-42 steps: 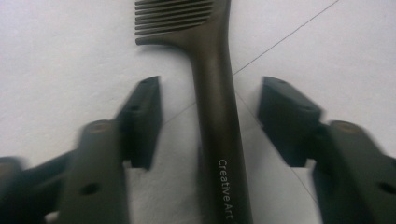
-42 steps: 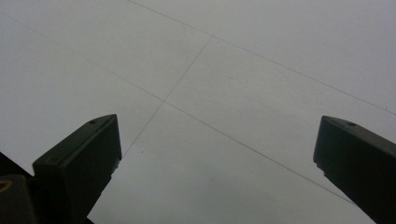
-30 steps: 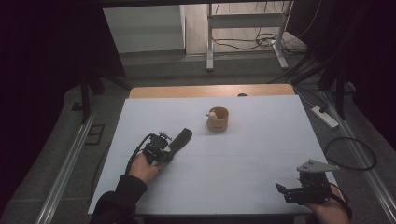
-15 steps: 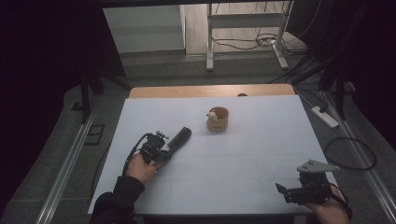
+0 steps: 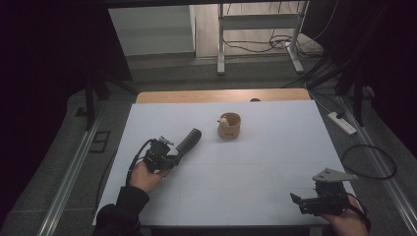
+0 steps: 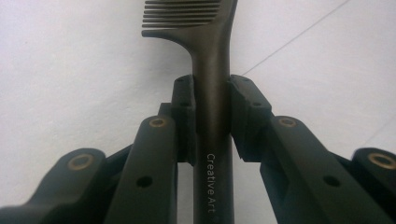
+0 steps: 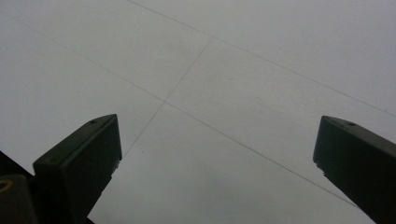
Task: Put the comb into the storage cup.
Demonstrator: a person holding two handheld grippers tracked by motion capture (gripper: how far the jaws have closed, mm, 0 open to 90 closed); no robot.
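left gripper [image 5: 183,147] is sitting over the left half of the white worktop [image 5: 255,187], its fingers [image 6: 184,109] clamping the handle of a dark comb [image 6: 212,93] from both sides. in the left gripper view the pads are pressing flush against the handle, the teeth are pointing off to the left at the top of the frame, and pale lettering is running along the handle below the grip. in the high view the comb [image 5: 189,140] is sticking out ahead of the gripper, angling toward the far right, its tip lying near a small tan cup [image 5: 229,126] but well apart from it. the cup is standing upright near the middle of the far half of the worktop, with a small pale thing at its rim, too small to tell. right gripper [image 5: 301,201] is resting by the near right corner, its fingers [image 7: 81,158] standing wide apart with nothing between them, bare worktop showing beyond.
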